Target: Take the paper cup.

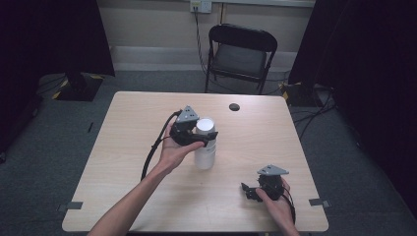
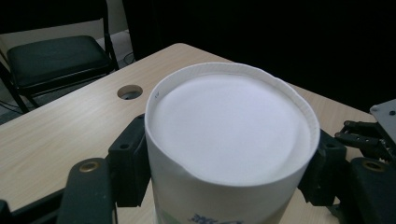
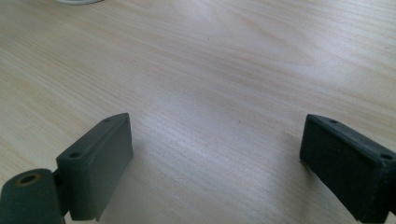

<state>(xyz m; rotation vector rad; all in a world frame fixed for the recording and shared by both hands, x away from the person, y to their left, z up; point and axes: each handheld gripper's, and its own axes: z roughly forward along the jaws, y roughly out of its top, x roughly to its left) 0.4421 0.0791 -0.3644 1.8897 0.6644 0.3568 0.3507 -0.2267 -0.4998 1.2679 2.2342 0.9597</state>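
A tall white cylindrical container (image 1: 205,150) with a flat white top (image 2: 229,126) stands upright near the middle of the wooden table (image 1: 137,128). My left gripper (image 1: 205,135) comes in from the left, level with the container's upper part. Its two black pads (image 2: 133,161) press against opposite sides of the container just below the rim, so it is shut on it. My right gripper (image 1: 249,191) rests low near the table's front right, apart from the container. Its jaws stand wide open over bare wood (image 3: 215,158) with nothing between them. The left gripper view also catches this right gripper (image 2: 373,140) at its right edge.
A round dark cable hole (image 1: 234,106) sits in the table's far edge area, behind the container. A black folding chair (image 1: 241,54) stands beyond the table. Cables run on the floor at the right. Bare wood lies between the container and the right gripper.
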